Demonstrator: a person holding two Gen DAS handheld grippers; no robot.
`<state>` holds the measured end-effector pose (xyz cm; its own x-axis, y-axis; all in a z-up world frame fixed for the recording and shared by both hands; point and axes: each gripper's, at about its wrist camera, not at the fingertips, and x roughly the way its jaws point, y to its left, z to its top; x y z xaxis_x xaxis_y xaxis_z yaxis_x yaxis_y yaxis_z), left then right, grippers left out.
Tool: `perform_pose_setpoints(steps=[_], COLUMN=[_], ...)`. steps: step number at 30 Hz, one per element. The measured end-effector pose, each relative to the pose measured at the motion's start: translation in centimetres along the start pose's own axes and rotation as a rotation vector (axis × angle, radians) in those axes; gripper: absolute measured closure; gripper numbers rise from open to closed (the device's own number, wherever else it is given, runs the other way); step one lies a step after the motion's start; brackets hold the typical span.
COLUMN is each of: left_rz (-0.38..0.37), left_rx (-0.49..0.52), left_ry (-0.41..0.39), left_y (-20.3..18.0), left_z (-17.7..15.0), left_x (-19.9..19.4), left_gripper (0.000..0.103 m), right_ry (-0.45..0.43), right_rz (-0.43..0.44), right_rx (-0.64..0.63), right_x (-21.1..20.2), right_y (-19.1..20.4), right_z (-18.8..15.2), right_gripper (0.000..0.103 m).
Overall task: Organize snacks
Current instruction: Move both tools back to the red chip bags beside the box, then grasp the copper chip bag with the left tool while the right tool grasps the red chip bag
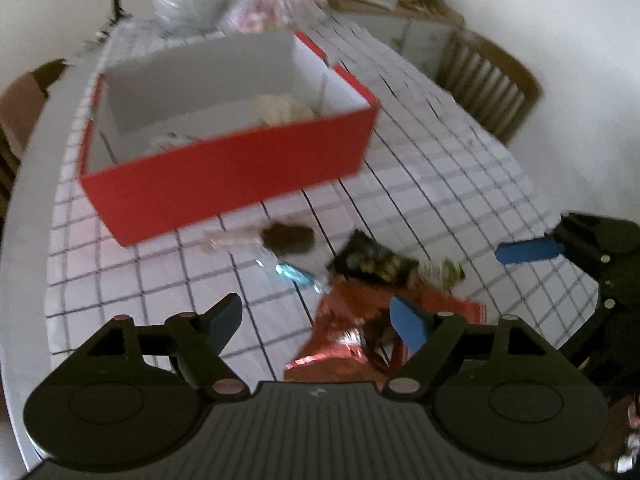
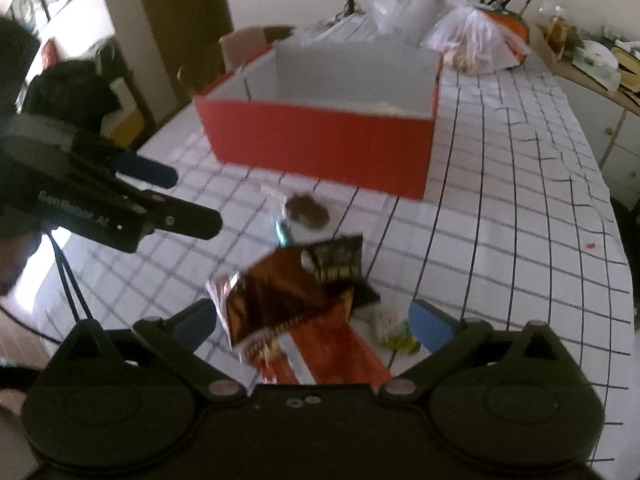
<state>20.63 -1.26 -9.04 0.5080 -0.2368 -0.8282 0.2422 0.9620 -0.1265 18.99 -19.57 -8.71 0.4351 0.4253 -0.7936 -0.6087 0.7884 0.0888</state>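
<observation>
A red box (image 1: 224, 176) with a white inside and a divider stands on the checked tablecloth; pale snacks lie in it. In front of it lie a brown snack in a clear wrapper (image 1: 288, 236), a small blue wrapper (image 1: 294, 274), a black packet (image 1: 368, 256), a green-white packet (image 1: 440, 270) and a red foil packet (image 1: 344, 332). My left gripper (image 1: 316, 318) hangs open above the red foil packet, its pads clear of it. My right gripper (image 2: 314, 324) is wide open over the same pile (image 2: 280, 304). My right gripper's blue fingertip (image 1: 528, 250) shows beside the pile.
Clear plastic bags (image 2: 472, 36) sit beyond the red box (image 2: 320, 148). A wooden chair (image 1: 492, 80) stands at the table's right side and a cluttered sideboard (image 2: 592, 64) behind. The table edge (image 1: 36, 216) curves close on the left. My left gripper (image 2: 196, 200) reaches in from the left.
</observation>
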Motion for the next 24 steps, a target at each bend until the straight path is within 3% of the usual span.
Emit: perform_pose_setpoints(steps=[13,24], left_rz=[-0.062,-0.068], left_rx=[0.013,-0.002], left_ry=[0.196,0.25], left_y=[-0.1,-0.1], left_z=[-0.4,-0.1], left_x=[6.2,8.7], left_gripper=[0.022,0.022], right_ry=[0.112,0.153], right_rz=[0.011,0.013], right_rx=[-0.199,-0.267], right_x=[3.8,6.1], right_y=[1.0,0.8], right_z=[-2.3,-2.3], right_gripper=[0.002,0.006])
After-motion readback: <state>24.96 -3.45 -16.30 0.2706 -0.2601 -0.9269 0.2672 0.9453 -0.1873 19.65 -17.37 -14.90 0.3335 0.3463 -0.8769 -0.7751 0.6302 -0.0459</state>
